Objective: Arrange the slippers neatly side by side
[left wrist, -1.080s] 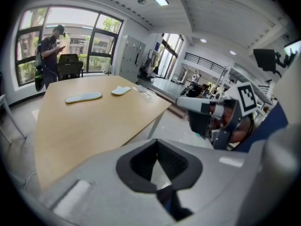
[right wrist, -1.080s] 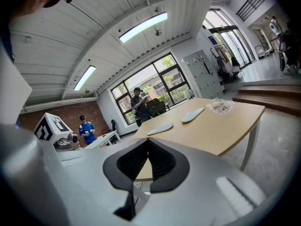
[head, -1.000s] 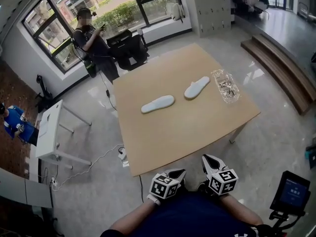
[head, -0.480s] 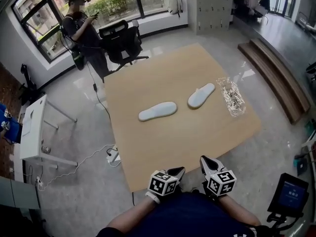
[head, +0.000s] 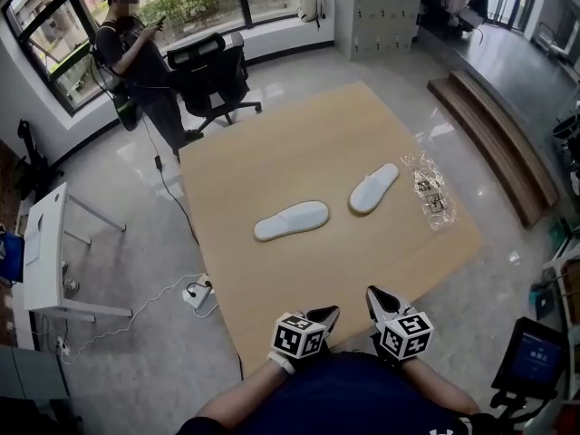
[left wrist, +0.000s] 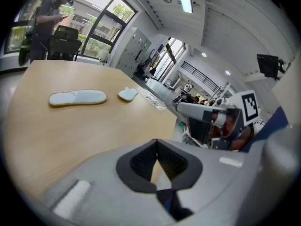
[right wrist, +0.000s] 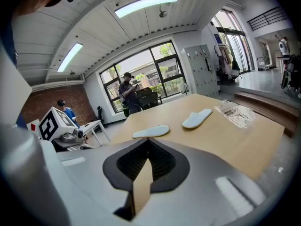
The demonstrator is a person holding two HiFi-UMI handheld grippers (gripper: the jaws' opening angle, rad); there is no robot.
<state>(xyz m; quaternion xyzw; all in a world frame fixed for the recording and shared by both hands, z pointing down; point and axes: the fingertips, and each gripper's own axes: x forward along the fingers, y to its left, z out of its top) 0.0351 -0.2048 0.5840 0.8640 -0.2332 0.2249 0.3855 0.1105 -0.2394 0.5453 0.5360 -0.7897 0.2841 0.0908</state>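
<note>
Two white slippers lie sole-up and apart on the wooden table. The left slipper lies nearly crosswise at the middle. The right slipper lies slanted, further back and to the right. My left gripper and my right gripper are both shut and empty. They are held close to my body at the table's near edge, well short of the slippers.
A clear plastic bag lies near the table's right edge. A person stands by a black office chair beyond the far left corner. A white side table stands at the left, and a power strip with a cable lies on the floor.
The view has shifted, so the table and slippers sit lower and nearer in the frame. Both grippers stay shut at my body. The slippers have not moved on the table.
</note>
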